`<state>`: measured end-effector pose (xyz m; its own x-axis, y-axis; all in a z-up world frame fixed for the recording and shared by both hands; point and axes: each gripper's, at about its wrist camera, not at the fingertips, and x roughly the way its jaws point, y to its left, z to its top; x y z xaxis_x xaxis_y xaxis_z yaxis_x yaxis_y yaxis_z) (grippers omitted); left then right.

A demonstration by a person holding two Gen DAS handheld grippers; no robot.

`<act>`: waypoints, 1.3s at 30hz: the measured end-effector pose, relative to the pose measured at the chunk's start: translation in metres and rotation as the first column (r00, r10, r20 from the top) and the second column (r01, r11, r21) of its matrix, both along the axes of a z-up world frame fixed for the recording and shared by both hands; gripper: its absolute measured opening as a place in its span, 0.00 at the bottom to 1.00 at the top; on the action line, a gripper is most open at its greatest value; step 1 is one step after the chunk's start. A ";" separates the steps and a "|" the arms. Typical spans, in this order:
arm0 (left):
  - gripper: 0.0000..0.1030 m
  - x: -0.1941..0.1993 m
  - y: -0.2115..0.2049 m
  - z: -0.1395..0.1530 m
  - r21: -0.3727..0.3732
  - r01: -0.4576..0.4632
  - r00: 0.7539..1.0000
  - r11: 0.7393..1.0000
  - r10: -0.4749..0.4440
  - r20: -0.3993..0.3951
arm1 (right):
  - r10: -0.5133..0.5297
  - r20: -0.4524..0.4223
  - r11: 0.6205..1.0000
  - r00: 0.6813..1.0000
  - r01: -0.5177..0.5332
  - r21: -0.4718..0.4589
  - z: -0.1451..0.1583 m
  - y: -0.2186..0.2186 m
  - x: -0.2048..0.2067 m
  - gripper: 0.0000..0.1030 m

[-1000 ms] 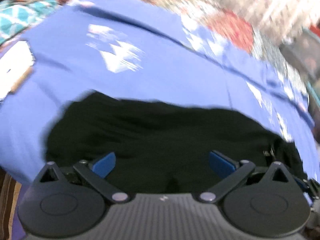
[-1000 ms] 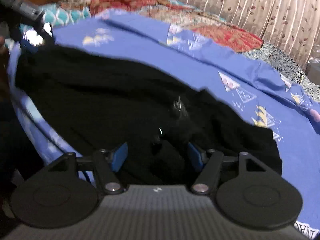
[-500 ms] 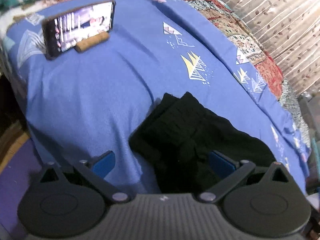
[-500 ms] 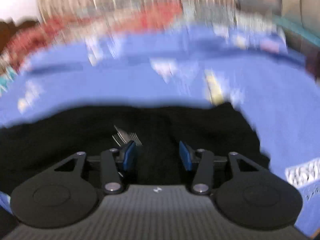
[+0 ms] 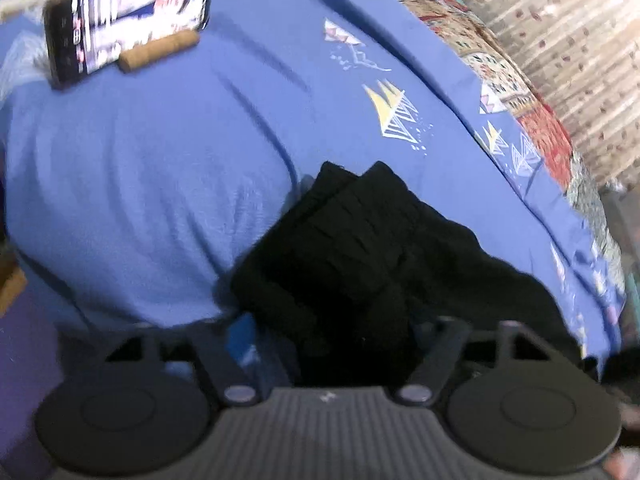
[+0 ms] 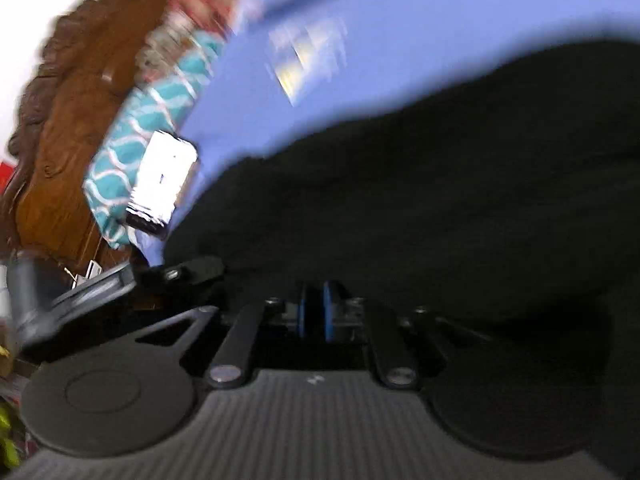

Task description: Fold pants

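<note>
Now, step: black pants (image 5: pixel 360 256) lie bunched on the blue bedsheet (image 5: pixel 140 184), mid-fold by the look of it.
Left hand-held gripper (image 5: pixel 326 344): jaws wide apart, straddling the near cloth, nothing pinched.
Right hand-held gripper (image 6: pixel 314 314): blue pads nearly together; whether cloth sits between them cannot be told.
Next move, likely: carry the edge across, lay it flat.
Nearby: phone (image 5: pixel 128 20) propped on the sheet, well apart.

Blue-sheeted bed (image 5: pixel 160 200) carries black pants (image 5: pixel 360 248), phone (image 5: pixel 128 16), cork (image 5: pixel 158 51).
</note>
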<state>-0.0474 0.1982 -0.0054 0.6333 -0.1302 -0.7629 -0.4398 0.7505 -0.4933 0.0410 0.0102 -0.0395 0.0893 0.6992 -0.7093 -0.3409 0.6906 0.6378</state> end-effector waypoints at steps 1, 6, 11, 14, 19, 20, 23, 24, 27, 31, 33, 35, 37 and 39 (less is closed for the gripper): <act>0.39 -0.003 -0.002 0.004 0.000 0.021 1.000 1.000 -0.021 0.019 | -0.032 -0.022 0.999 0.999 0.032 0.004 -0.009 0.005 0.005 0.00; 0.25 -0.003 -0.035 0.040 0.132 0.097 0.988 0.986 -0.111 0.105 | -0.050 -0.067 0.998 0.997 0.053 0.042 -0.005 0.003 0.020 0.02; 0.25 0.009 -0.101 0.083 0.366 0.228 0.935 0.902 -0.308 0.176 | -0.123 -0.037 0.979 0.992 0.128 0.160 0.013 -0.044 0.018 0.10; 0.25 0.020 -0.146 0.099 0.449 0.321 0.877 0.834 -0.440 0.191 | -0.265 -0.002 0.937 0.964 0.258 0.236 0.030 -0.102 0.021 0.10; 0.26 0.043 -0.237 0.102 0.515 0.497 0.749 0.698 -0.645 0.152 | -0.516 0.036 0.820 0.856 0.481 0.311 0.053 -0.210 0.016 0.11; 0.34 0.047 -0.260 0.095 0.533 0.545 0.714 0.647 -0.692 0.110 | -0.557 0.043 0.794 0.829 0.517 0.318 0.057 -0.230 0.010 0.12; 0.59 0.051 -0.304 0.064 0.555 0.654 0.639 0.514 -0.768 -0.042 | -0.646 0.077 0.739 0.760 0.596 0.313 0.063 -0.275 -0.006 0.14; 0.58 0.049 -0.311 0.056 0.535 0.695 0.613 0.481 -0.785 -0.090 | -0.661 0.098 0.730 0.744 0.607 0.315 0.065 -0.288 -0.013 0.15; 0.62 0.035 -0.309 0.063 0.509 0.740 0.551 0.439 -0.830 -0.085 | -0.702 0.185 0.705 0.687 0.634 0.317 0.075 -0.316 -0.030 0.25; 0.80 0.034 -0.274 0.106 0.476 0.672 0.602 0.567 -0.793 0.095 | -0.787 0.279 0.615 0.550 0.736 0.284 0.068 -0.377 -0.046 0.42; 0.73 0.050 -0.262 0.115 0.420 0.643 0.653 0.641 -0.745 0.138 | -0.826 0.327 0.545 0.459 0.798 0.256 0.063 -0.395 -0.055 0.55; 0.54 0.073 -0.259 0.110 0.358 0.637 0.695 0.683 -0.709 0.118 | -0.858 0.345 0.471 0.381 0.852 0.228 0.056 -0.410 -0.061 0.57; 0.35 0.099 -0.265 0.094 0.302 0.647 0.720 0.701 -0.691 0.062 | -0.877 0.325 0.431 0.353 0.878 0.210 0.045 -0.417 -0.059 0.58; 0.14 0.117 -0.273 0.067 0.252 0.667 0.727 0.701 -0.686 -0.015 | -0.893 0.296 0.407 0.340 0.890 0.204 0.038 -0.425 -0.060 0.61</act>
<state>0.0697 -0.0750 0.0616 0.4971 -0.3787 -0.7807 0.2609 0.9233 -0.2817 -0.0188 -0.4144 -0.0016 0.8674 0.0674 -0.4931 0.3061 0.7091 0.6352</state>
